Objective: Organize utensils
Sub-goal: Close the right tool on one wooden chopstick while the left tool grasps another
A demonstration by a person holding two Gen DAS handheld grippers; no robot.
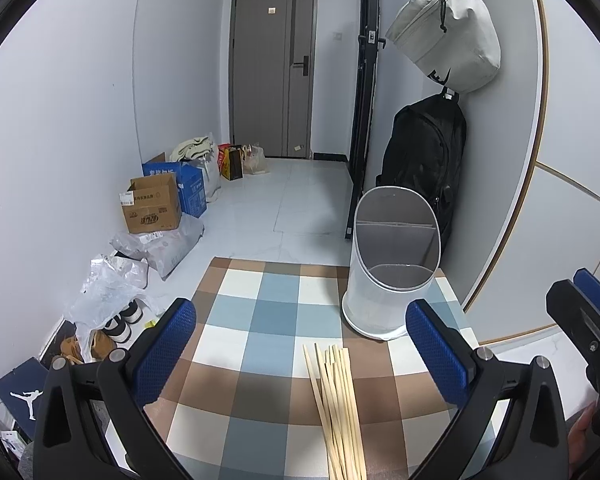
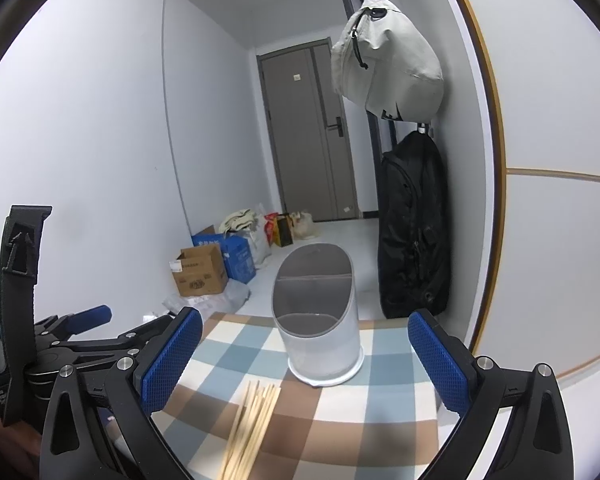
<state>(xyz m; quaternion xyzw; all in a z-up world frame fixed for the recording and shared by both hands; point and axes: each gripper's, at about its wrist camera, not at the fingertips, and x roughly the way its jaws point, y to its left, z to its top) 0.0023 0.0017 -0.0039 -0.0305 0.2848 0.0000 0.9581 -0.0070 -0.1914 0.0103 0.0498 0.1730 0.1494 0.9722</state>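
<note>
Gaping empty, both hand-held grippers, left (image 1: 300, 344) and right (image 2: 304, 350), flank unbranded chopsticks (image 1: 338, 408).

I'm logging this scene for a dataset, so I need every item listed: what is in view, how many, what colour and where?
chopsticks: a bundle, count unclear, pale wood, lying on the tablecloth in front of the holder
utensil holder: one, white with grey divided inside, upright at the table's far right, empty
tablecloth: one, blue, brown and cream checks, covering the table
backpack: one, black, hanging on the right wall
sling bag: one, light grey, hanging above the backpack
cardboard boxes: two, brown and blue, on the floor by the left wall
door: one, grey, far end
left gripper: one, black with blue pads, open above the chopsticks
right gripper: one, same colours, open
</note>
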